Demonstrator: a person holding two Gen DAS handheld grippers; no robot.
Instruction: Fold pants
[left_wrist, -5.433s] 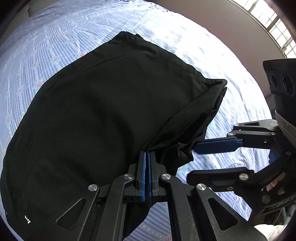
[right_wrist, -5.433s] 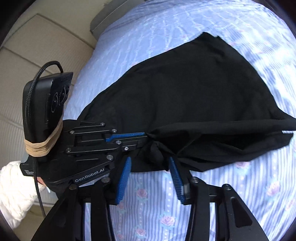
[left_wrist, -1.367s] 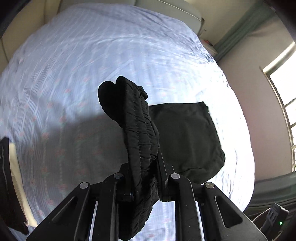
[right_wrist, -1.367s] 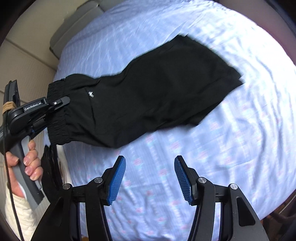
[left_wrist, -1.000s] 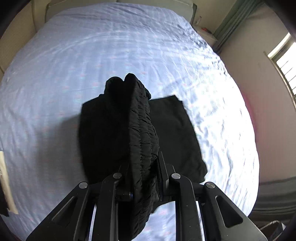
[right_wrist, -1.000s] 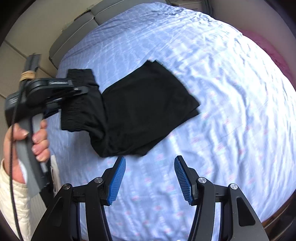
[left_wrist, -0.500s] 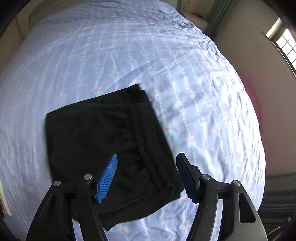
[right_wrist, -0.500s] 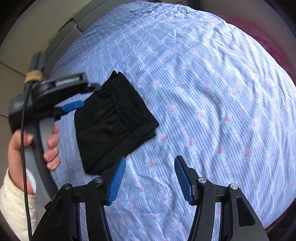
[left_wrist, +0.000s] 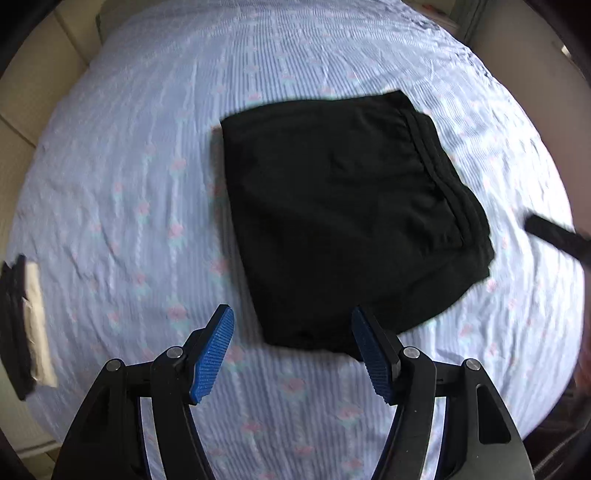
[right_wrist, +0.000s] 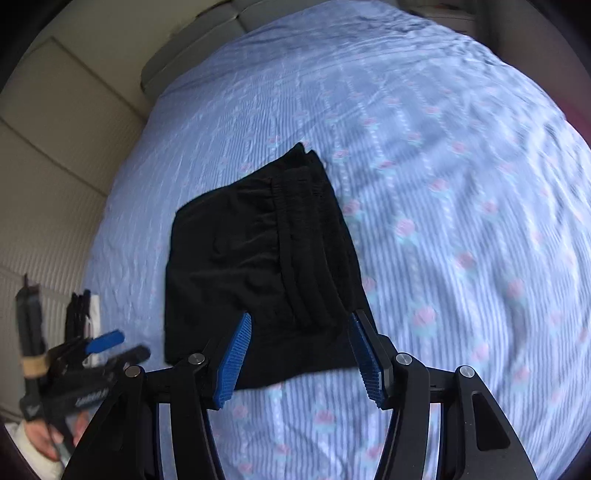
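Lying folded on the striped floral bedsheet (left_wrist: 110, 177), black pants (left_wrist: 343, 229), waistband at 3 o'clock; left gripper (left_wrist: 295, 354) wide, empty; right gripper (right_wrist: 301, 362) wide, empty.

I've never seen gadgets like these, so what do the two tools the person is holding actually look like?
Each black plastic tool, left tool and right tool, has two angular fingers with ribbed blue pads and silver rivets. The right view shows the left one with white lettering, tan tape and a white sleeve.
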